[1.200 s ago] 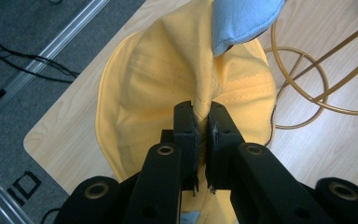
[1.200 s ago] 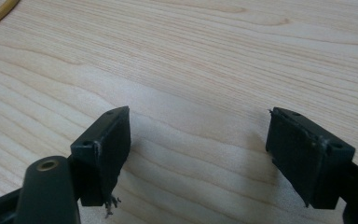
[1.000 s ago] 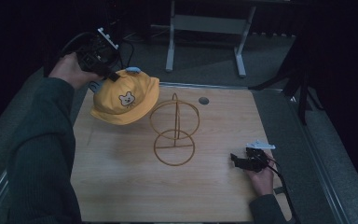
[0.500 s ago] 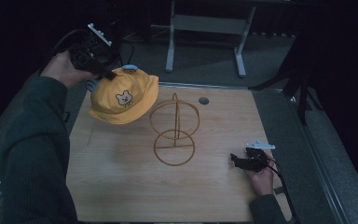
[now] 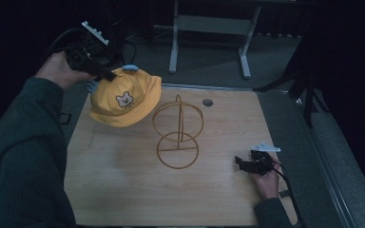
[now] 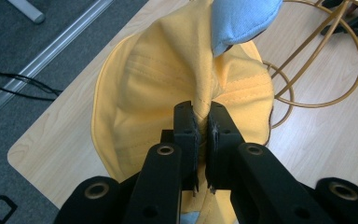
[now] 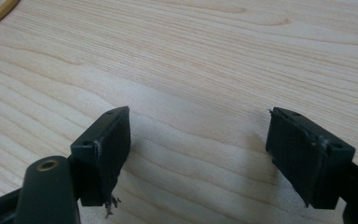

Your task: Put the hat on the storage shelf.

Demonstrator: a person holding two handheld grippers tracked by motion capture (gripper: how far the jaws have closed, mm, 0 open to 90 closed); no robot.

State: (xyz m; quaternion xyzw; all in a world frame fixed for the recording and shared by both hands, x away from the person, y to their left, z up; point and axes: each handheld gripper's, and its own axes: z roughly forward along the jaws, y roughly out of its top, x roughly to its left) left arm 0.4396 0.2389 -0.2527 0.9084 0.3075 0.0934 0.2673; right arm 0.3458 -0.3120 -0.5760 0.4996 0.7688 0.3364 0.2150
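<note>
Two tongs share the work at a wooden table [image 5: 123,190], though only one is busy. The left tongs [image 6: 203,122] are pinched tight on a fold of cloth at the crown of a yellow hat [image 5: 123,99], their pads pressing a ridge of fabric between them, seen close in the left gripper view. Gripping at the top lets the hat hang with its brim down and its opening underneath, which looks like the right way to lower it over something. The hat, with a small bear face on the front and a light blue ear [image 6: 242,21] on top, is held up in the air above the table's far left corner, just beside a gold wire stand [image 5: 178,135] made of crossed hoops on a ring base. The stand sits upright near the middle of the table, and its rounded top appears meant to carry the hat. The right tongs [image 7: 198,154] rest low over bare wood at the near right of the table, jaws wide apart and holding nothing, well apart from the stand, probably kept clear until the stand needs steadying.
</note>
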